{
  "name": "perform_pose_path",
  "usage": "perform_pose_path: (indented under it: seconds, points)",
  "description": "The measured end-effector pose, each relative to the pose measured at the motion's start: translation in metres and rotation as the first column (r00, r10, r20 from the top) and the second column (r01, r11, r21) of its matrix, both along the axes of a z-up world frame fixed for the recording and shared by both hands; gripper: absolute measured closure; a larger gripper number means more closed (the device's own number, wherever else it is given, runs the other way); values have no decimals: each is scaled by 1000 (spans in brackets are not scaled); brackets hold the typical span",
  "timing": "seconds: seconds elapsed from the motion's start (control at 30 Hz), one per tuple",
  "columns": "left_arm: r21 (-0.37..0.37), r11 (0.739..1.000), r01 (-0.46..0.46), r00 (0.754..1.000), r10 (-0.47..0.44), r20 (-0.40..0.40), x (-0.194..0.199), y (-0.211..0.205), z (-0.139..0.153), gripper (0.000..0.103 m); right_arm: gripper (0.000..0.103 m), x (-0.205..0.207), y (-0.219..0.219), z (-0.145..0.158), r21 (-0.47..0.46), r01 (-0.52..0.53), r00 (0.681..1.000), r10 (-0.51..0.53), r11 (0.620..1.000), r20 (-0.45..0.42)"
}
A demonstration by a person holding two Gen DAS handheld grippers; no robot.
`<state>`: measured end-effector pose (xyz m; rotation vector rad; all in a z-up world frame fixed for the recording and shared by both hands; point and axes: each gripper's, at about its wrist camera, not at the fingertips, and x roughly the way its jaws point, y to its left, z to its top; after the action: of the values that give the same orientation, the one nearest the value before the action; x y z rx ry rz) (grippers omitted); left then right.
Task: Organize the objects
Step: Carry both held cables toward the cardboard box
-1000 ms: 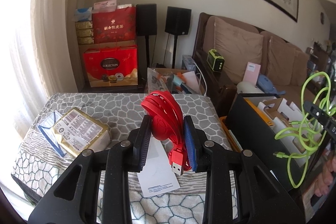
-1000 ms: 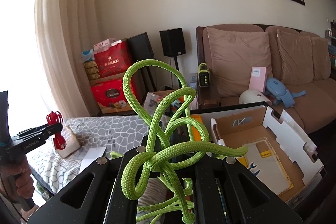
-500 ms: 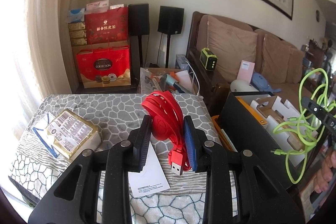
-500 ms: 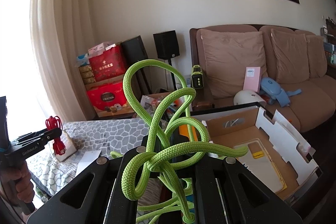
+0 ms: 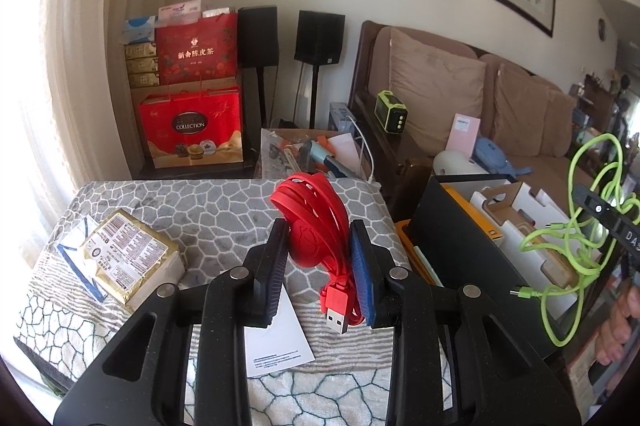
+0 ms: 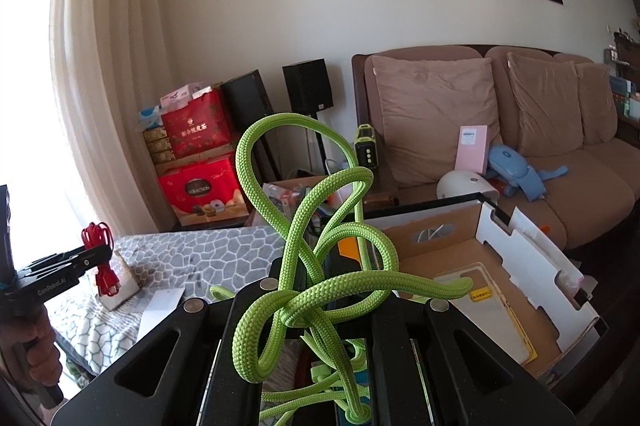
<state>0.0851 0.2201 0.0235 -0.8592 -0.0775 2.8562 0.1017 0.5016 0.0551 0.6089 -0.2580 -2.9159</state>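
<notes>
My left gripper [image 5: 320, 258] is shut on a coiled red USB cable [image 5: 316, 218], held above the grey patterned table [image 5: 208, 202]; its plug hangs down. It shows at the far left of the right wrist view [image 6: 94, 254]. My right gripper [image 6: 332, 290] is shut on a tangled green braided cable [image 6: 316, 258], held above the open black box [image 6: 496, 274]. The green cable [image 5: 576, 226] also hangs at the right of the left wrist view, over the box [image 5: 460, 238].
A gold packet [image 5: 128, 258] and a white leaflet [image 5: 276, 342] lie on the table. The box holds cardboard inserts [image 6: 532, 254]. Behind are a sofa [image 6: 520, 130], red gift bags [image 5: 192, 110], speakers [image 5: 320, 38] and a cluttered carton [image 5: 312, 150].
Both grippers have risen and drawn back a little with their cables still held. The right gripper's view has tilted up slightly over the box.
</notes>
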Motion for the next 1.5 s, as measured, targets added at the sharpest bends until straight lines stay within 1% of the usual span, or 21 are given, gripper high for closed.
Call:
perform_pose_path:
  seconds: [0.83, 1.2, 1.5]
  points:
    - [10, 999, 30, 999, -30, 19, -4, 16, 0, 75, 97, 3, 19, 2, -19, 37, 999, -37, 999, -2]
    - [-4, 999, 40, 999, -40, 11, -4, 25, 0, 75, 97, 10, 35, 4, -47, 61, 998, -62, 997, -9]
    - [-7, 998, 55, 998, -55, -7, -3, 32, 6, 75, 97, 13, 51, 5, -64, 94, 995, -95, 993, -12]
